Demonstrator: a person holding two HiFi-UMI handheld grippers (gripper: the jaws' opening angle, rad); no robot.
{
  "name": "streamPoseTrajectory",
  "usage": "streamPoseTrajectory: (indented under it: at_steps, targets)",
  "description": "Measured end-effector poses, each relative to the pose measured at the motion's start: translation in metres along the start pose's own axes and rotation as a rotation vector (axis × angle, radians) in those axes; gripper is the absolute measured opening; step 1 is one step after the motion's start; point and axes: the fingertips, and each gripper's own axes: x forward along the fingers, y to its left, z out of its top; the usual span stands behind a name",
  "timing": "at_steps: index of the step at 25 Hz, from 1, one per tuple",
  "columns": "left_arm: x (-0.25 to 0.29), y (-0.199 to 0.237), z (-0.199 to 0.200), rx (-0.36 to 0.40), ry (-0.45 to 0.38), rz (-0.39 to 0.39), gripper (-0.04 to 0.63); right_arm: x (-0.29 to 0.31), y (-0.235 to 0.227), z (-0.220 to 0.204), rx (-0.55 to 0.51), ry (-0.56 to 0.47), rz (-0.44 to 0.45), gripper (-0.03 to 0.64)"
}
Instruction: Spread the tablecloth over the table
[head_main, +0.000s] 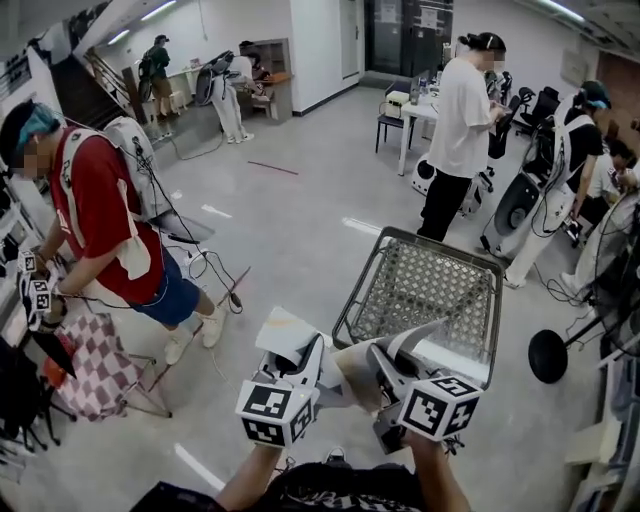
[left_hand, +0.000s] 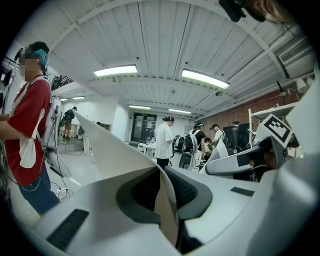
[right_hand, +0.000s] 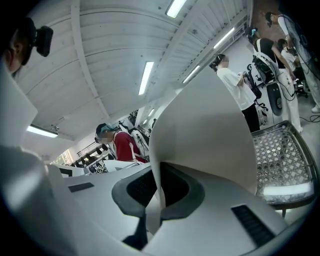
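Cream tablecloth (head_main: 352, 378) is hanging bunched at the near edge of the wire-mesh surface (head_main: 420, 290). My left claw (head_main: 310, 352) and right claw (head_main: 385, 368) are each pinching its edge. Judging best: holding both pinches firm, drawing apart, carrying it level across.

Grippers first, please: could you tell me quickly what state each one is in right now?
Left gripper: closed on the tablecloth.
Right gripper: closed on the tablecloth too.

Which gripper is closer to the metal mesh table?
Right. The right gripper hangs by the near edge of the mesh table; the left gripper is off to its left.
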Motion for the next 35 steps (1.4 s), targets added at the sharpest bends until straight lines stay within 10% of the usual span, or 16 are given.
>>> streamPoseTrajectory:
  at_steps: [15, 35]
  targets:
    - [0.055, 0.066, 0.066, 0.046, -0.112, 0.085, 0.043, 0.096, 0.005, 0.071, -0.122, 0.015, 0.120, 0.017]
    - [0.319, -0.011, 0.263, 0.316, -0.326, 0.016, 0.038, 0.104, -0.153, 0.348, -0.179, -0.259, 0.248, 0.017]
